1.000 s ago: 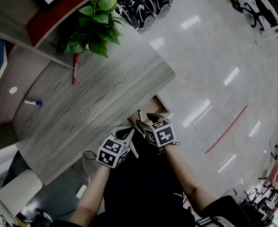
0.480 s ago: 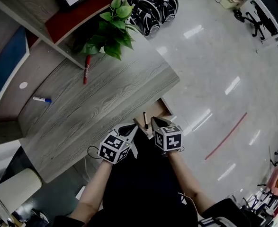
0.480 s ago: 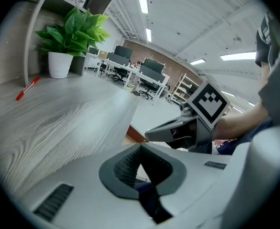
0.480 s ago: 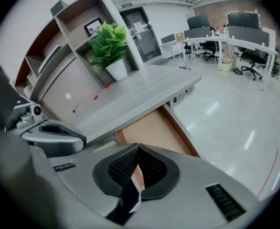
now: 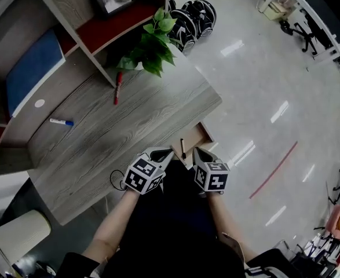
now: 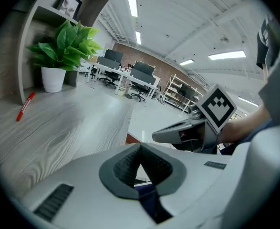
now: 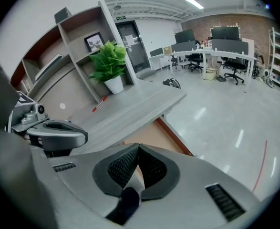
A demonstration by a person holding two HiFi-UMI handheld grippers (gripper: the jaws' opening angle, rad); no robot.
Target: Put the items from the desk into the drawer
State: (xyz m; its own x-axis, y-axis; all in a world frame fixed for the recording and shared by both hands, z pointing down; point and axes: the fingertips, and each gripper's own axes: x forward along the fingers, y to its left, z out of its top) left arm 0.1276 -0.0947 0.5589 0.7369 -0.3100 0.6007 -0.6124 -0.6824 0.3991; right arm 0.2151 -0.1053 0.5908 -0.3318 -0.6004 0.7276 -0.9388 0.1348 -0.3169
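A red marker (image 5: 116, 88) lies on the grey desk (image 5: 135, 120) near the potted plant, and a blue-capped marker (image 5: 61, 121) lies farther left. The wooden drawer (image 5: 196, 136) stands pulled out at the desk's near edge, with a black pen (image 5: 182, 148) lying in it. My left gripper (image 5: 161, 154) hovers at the desk's edge beside the drawer, shut and empty. My right gripper (image 5: 197, 154) is just over the drawer's near side, shut with nothing in it. The red marker (image 6: 25, 106) also shows in the left gripper view, and the drawer (image 7: 149, 137) lies below my right gripper (image 7: 139, 151).
A potted green plant (image 5: 152, 45) stands at the desk's far corner. A shelf unit (image 5: 71, 22) with a framed picture and a blue board rises at the back left. Black helmets (image 5: 187, 16) lie on the glossy floor beyond the desk. A white cable hangs under the desk.
My right gripper has drawn back from the drawer toward me, and the black pen now lies uncovered inside. The head view has shifted, showing more of the shelves.
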